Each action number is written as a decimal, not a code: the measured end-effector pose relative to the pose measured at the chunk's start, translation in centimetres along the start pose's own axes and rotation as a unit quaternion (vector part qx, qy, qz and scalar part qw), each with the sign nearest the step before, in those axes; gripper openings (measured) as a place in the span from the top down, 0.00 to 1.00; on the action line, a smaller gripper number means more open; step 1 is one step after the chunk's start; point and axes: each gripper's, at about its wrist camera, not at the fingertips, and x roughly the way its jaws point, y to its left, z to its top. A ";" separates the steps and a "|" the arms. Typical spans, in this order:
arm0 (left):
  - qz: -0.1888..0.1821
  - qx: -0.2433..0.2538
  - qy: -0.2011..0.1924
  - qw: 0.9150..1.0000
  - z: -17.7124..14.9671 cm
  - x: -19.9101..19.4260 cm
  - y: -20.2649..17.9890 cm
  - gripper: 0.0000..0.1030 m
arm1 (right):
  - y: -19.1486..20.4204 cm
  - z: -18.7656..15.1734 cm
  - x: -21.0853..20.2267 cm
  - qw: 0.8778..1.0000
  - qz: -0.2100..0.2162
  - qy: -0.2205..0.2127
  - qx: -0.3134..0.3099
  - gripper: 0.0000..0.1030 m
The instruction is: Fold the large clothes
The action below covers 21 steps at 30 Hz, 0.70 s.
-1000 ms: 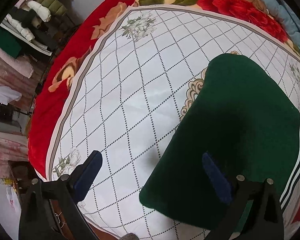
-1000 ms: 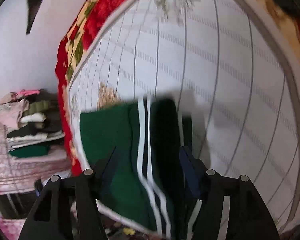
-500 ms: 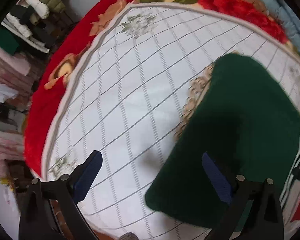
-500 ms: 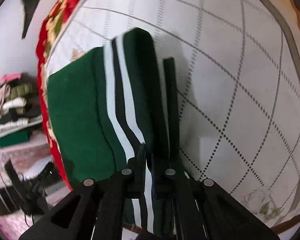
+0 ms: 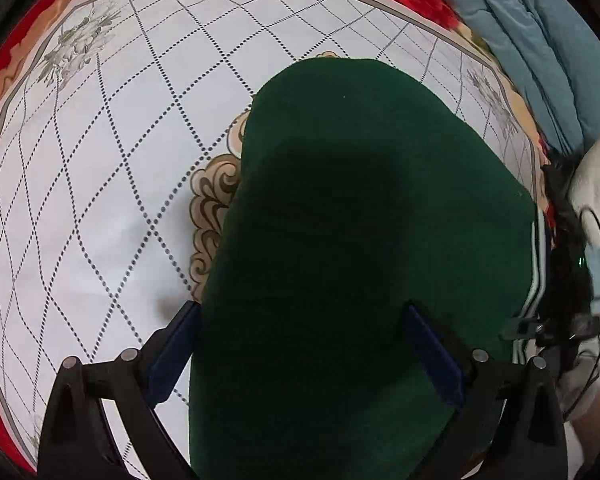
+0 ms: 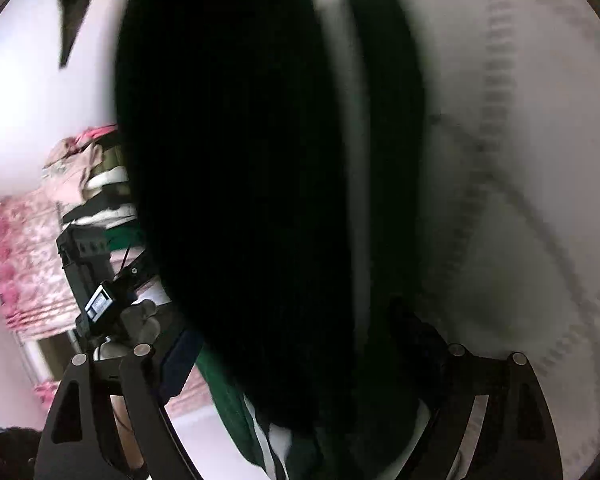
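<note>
The green garment [image 5: 352, 248] is lying folded on the white quilt [image 5: 100, 184], filling the centre and lower part of the left wrist frame. The left gripper [image 5: 300, 356] is hanging wide open over its near edge, gripping nothing. The right gripper [image 6: 296, 364] has just been opening; the blurred cloth is sitting between its spread fingers, apparently released. To finish well, I would be pressing the fold flat and squaring its edges. One garment, two grippers.

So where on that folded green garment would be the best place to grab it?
Probably the striped hem edge of the green garment, at its right side in the left wrist view. There the folded layers end in a thin edge that open jaws could slide around from that side; the broad middle lies flat.
</note>
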 end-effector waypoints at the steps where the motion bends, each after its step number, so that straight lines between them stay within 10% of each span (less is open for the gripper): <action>1: 0.001 -0.003 -0.003 1.000 0.0 -0.2 0.4 0.01 | 0.8 0.7 0.8 0.999 0.031 0.017 0.003 0.14; 5: -0.019 -0.055 -0.014 0.998 -1.1 -0.8 3.6 0.01 | 5.5 3.0 0.5 0.994 0.093 0.028 -0.055 0.16; 9: -0.060 -0.073 -0.008 0.996 -1.5 0.2 5.1 0.01 | 4.3 5.6 0.9 0.998 -0.019 0.035 -0.042 0.16; 15: -0.094 -0.054 -0.038 0.993 -0.5 1.4 3.8 0.01 | 4.9 6.5 3.4 0.995 -0.041 0.067 -0.054 0.13; 21: -0.086 -0.038 -0.091 0.991 1.0 -1.7 4.1 0.07 | 7.6 6.9 3.9 0.999 -0.017 0.034 -0.032 0.44</action>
